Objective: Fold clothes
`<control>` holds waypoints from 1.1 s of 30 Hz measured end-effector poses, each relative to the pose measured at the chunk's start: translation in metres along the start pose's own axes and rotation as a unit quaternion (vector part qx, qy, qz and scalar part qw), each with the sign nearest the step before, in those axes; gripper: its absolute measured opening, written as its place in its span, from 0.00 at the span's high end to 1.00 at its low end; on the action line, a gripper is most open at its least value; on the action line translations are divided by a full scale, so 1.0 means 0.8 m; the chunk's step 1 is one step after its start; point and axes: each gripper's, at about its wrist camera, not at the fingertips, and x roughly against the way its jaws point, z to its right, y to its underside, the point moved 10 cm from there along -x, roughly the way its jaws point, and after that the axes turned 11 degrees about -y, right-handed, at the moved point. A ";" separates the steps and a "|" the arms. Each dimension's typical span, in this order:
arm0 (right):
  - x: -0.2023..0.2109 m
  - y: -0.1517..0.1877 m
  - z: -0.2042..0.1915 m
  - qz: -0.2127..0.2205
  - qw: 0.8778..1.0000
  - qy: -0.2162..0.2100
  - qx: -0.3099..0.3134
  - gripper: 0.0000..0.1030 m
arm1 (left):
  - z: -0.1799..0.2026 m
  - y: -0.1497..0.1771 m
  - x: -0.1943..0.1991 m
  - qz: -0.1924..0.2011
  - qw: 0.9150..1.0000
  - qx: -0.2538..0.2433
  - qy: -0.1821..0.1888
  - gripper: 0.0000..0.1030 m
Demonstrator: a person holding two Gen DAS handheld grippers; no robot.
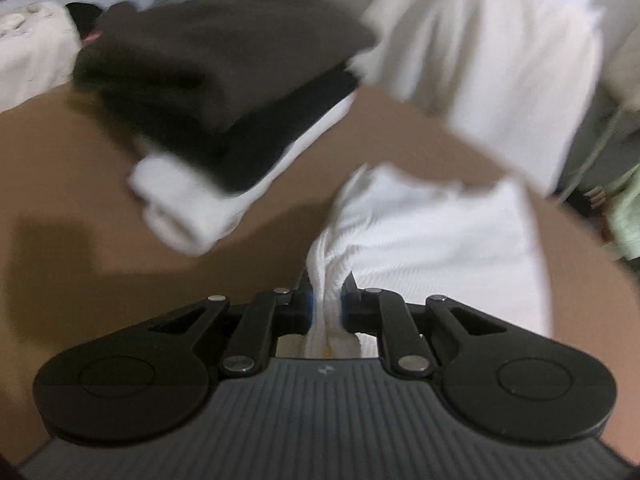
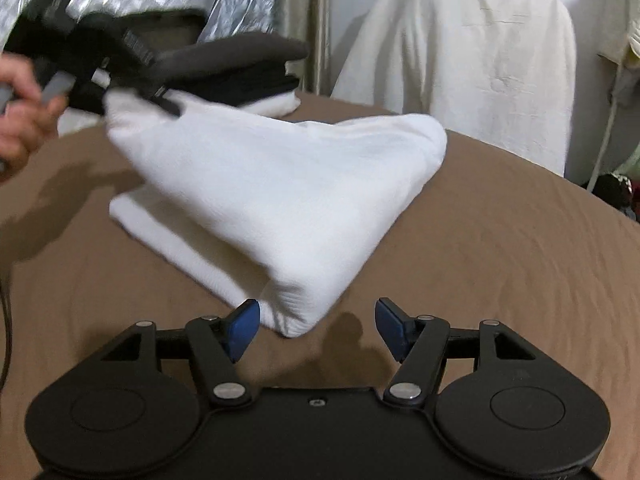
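A white garment (image 2: 272, 196) lies partly folded on the brown bed cover (image 2: 500, 260). My left gripper (image 1: 328, 300) is shut on a bunched edge of the white garment (image 1: 420, 236) and lifts that corner; it shows in the right wrist view (image 2: 120, 68) at the upper left, blurred, with a hand behind it. My right gripper (image 2: 316, 328) is open with blue pads (image 2: 244, 328), and the near corner of the garment lies between its fingers, apart from them.
A stack of folded clothes (image 1: 224, 92), dark ones on a white one, sits on the bed beyond the garment; it also shows in the right wrist view (image 2: 240, 68). A chair draped in cream cloth (image 2: 460, 60) stands behind the bed. Clutter (image 2: 616, 192) sits at right.
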 end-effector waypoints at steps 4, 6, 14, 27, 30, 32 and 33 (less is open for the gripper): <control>-0.016 -0.001 -0.011 -0.012 0.999 0.010 0.042 0.39 | -0.009 0.048 -0.059 -0.136 0.990 0.026 0.012 0.84; -0.026 0.004 -0.026 -0.025 0.996 0.016 0.088 0.54 | -0.018 0.042 -0.061 -0.139 0.988 0.058 0.021 0.83; -0.002 -0.024 -0.037 0.003 0.990 0.080 0.119 0.91 | -0.010 0.033 -0.058 -0.102 0.994 0.023 -0.022 0.81; 0.003 0.036 0.002 -0.074 0.997 0.022 -0.021 0.93 | -0.031 -0.026 -0.002 -0.032 0.999 0.030 0.013 0.54; 0.014 0.035 0.013 -0.057 0.993 -0.024 -0.103 0.85 | -0.013 0.001 -0.014 -0.094 0.993 -0.013 0.074 0.48; 0.021 0.030 0.023 -0.041 0.985 -0.050 -0.161 0.70 | -0.008 0.023 -0.031 -0.107 0.991 -0.085 0.015 0.44; 0.021 0.025 0.028 -0.034 0.980 -0.063 -0.186 0.67 | -0.008 0.032 -0.040 -0.110 0.987 -0.118 -0.024 0.39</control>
